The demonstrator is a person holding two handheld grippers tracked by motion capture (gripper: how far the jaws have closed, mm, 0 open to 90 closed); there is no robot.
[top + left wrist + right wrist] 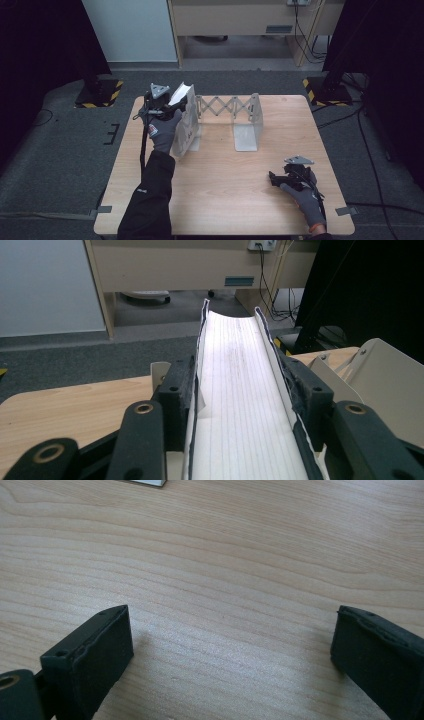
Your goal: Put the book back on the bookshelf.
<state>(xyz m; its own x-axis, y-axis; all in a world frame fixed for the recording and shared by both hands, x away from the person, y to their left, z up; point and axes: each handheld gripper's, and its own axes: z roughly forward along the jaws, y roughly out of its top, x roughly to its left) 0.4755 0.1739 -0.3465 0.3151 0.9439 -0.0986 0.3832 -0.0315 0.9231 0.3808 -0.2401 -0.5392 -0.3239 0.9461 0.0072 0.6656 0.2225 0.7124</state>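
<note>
Two pairs of tongs work over one pale wooden bench (225, 190). Nearest, at about five o'clock on the bench in the high view, the right tongs (272, 179) rest low by the near edge in a gloved hand (302, 200), pointing toward nine o'clock. In the right gripper view their jaws stand wide apart with nothing between them, bare wood grain beneath.

Farther off, at about ten o'clock, the left tongs (184, 102) are raised in the other gloved hand (162, 131), whose dark sleeve (150, 200) runs up from the near edge. A small red and white badge sits on the back of that glove, and a small light mark on the sleeve; neither can be read. These tongs are clamped on a notebook (240, 390). In the left gripper view its lined white page bows up between the two jaws, dark cover edges pressed against the pads on both sides, and the ruled lines carry no writing that can be made out. The notebook is held above the left end plate of a pale metal book rack (247, 125), whose scissor lattice spans toward two o'clock to a second upright plate.

Beyond the bench, at twelve o'clock, stands a light wooden cabinet (200, 265) bearing a small blue label, too small to read.
</note>
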